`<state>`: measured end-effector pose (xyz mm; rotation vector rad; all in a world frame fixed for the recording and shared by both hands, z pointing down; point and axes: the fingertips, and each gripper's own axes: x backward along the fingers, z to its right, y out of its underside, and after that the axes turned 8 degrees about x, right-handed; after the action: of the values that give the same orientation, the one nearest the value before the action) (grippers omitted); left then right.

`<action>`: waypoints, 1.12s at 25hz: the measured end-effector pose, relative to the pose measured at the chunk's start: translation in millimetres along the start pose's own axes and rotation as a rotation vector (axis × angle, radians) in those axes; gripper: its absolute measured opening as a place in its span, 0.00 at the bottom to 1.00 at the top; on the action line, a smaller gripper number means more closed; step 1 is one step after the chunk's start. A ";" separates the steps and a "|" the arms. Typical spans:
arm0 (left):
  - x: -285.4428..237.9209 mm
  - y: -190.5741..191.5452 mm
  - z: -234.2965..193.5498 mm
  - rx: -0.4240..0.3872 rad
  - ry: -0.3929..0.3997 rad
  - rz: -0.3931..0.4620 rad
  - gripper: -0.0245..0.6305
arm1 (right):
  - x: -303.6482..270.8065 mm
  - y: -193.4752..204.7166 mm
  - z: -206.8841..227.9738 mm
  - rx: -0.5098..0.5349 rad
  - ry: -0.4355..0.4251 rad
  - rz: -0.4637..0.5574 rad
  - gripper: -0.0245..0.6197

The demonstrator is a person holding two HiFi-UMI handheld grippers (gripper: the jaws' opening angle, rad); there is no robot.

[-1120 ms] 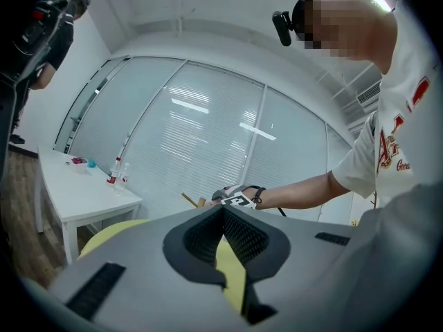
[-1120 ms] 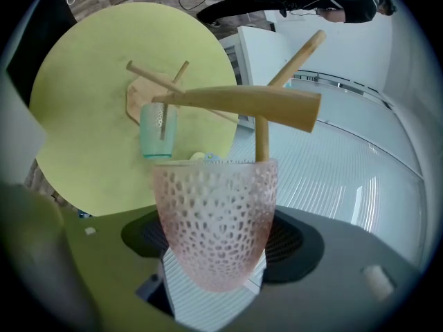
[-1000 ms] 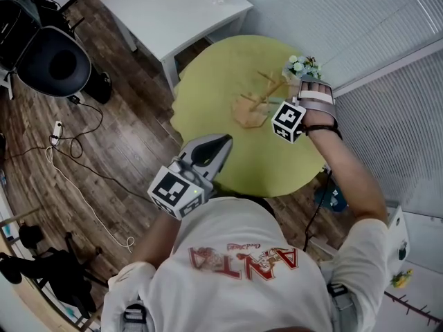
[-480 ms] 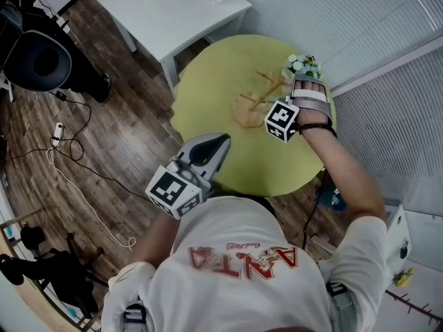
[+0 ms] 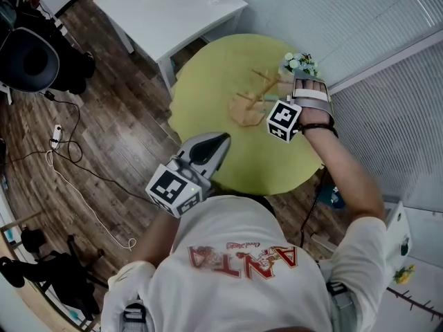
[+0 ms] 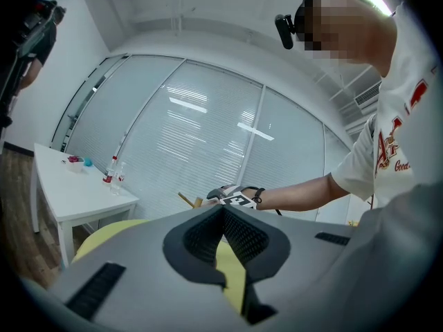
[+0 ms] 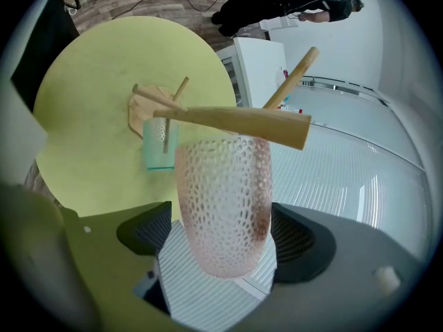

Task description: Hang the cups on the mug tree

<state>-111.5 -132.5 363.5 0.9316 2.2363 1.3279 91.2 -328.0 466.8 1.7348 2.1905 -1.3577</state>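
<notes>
A pink dimpled cup [image 7: 223, 199] hangs from a branch of the wooden mug tree [image 7: 235, 120], close in front of the right gripper view. My right gripper [image 7: 221, 235] stands open around it. Its jaws have just been opening, and a gap shows beside the left pad [image 7: 147, 232]. A green cup [image 7: 160, 144] hangs on a lower peg. In the head view the tree [image 5: 250, 104] stands on the yellow round table [image 5: 208, 81], with my right gripper [image 5: 292, 92] at its right. My left gripper [image 5: 221, 144] is held level over the table's near edge, shut and empty.
A small pot of flowers [image 5: 299, 64] stands on the yellow table just beyond the right hand. A white square table [image 5: 173, 12] with bottles is at the back. A black office chair [image 5: 28, 57] and floor cables [image 5: 69, 158] lie to the left.
The black chair at the far left has rolled further left. Both hands have stayed where they were.
</notes>
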 end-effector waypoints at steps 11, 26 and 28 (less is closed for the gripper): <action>-19.8 4.9 15.0 -0.011 0.031 -0.029 0.05 | 50.0 14.2 -18.5 -0.290 0.004 0.224 0.71; -56.3 -2.6 56.6 -0.097 0.039 -0.048 0.05 | 169.3 76.5 -26.3 -1.281 0.034 0.788 0.21; -60.4 -3.3 62.4 -0.112 0.031 -0.063 0.05 | 180.9 84.2 -30.0 -1.403 0.027 0.886 0.16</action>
<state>-31.6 -137.1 329.7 0.8007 2.1704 1.4317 104.7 -169.7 342.4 1.5532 1.2658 0.3785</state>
